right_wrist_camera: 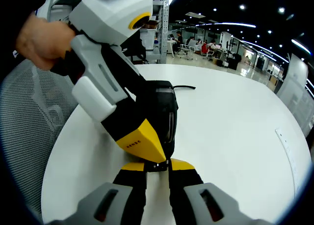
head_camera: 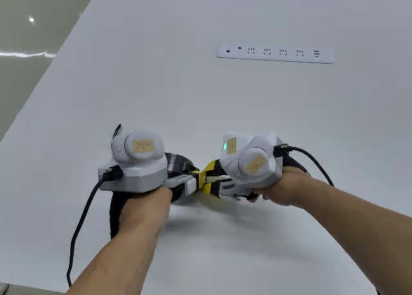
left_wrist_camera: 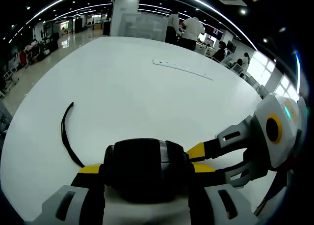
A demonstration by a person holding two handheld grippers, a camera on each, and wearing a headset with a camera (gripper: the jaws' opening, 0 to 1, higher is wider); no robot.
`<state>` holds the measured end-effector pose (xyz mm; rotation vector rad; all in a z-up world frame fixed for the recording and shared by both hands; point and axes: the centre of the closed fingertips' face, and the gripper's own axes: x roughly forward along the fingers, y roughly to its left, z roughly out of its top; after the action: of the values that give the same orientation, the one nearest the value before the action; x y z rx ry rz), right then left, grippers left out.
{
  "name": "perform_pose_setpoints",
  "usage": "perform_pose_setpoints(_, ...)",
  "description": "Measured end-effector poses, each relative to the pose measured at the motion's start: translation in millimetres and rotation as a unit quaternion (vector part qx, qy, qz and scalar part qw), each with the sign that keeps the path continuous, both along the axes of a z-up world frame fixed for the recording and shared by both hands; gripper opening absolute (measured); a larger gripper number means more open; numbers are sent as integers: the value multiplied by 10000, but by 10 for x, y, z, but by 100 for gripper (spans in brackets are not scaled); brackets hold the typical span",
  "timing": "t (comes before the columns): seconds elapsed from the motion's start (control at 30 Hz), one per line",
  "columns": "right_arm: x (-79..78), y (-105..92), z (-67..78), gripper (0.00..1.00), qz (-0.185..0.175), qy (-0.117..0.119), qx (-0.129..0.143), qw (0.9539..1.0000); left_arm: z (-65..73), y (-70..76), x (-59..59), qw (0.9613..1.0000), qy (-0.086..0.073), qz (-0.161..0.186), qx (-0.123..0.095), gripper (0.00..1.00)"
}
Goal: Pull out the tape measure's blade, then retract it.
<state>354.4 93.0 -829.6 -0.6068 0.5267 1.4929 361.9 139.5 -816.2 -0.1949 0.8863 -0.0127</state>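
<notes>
At the near edge of the white desk (head_camera: 193, 82): left gripper (left_wrist_camera: 147, 170) has its jaws set wide, clamped on both sides of the round black tape measure case (right_wrist_camera: 162, 107). Right gripper (right_wrist_camera: 158, 165) has its jaws narrow, nipped on a small dark tab (right_wrist_camera: 157, 169) at the case's mouth. I read that as the blade's end hook but can't confirm.

No blade length shows between the two, so my call is that we're at the grab and the pull is not yet begun. Next move: right gripper draws straight away along the blade line while the left pins the case. Keep the nip firm or the hook slips out.

Pose: grippers nose to nose, tips just beside each other. Left hand (head_camera: 145, 208) and right hand (head_camera: 286, 185) are wrapped on the handles, with both forearms coming in from the near edge.

Further out: a black cable (left_wrist_camera: 66, 134) lies on the desk left of the case, and a white power strip (head_camera: 275, 52) sits towards the far edge.
</notes>
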Motion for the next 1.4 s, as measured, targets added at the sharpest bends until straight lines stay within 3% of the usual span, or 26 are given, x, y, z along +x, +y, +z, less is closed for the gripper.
perform_pose_setpoints(0.6,19,-95,75,20,-30,-136,-50,9999,27,-21,-3,9999,-3,-64,-111,69)
perform_pose_setpoints(1.0,27,-338,93,25,-247,-156,-125,9995,47,-32,-76,9983,-17,-569,137,72)
perform_pose_setpoints(1.4,54,-629,140,32,-650,-115,-65,9978,52,-32,-144,9939,-63,-1082,177,73)
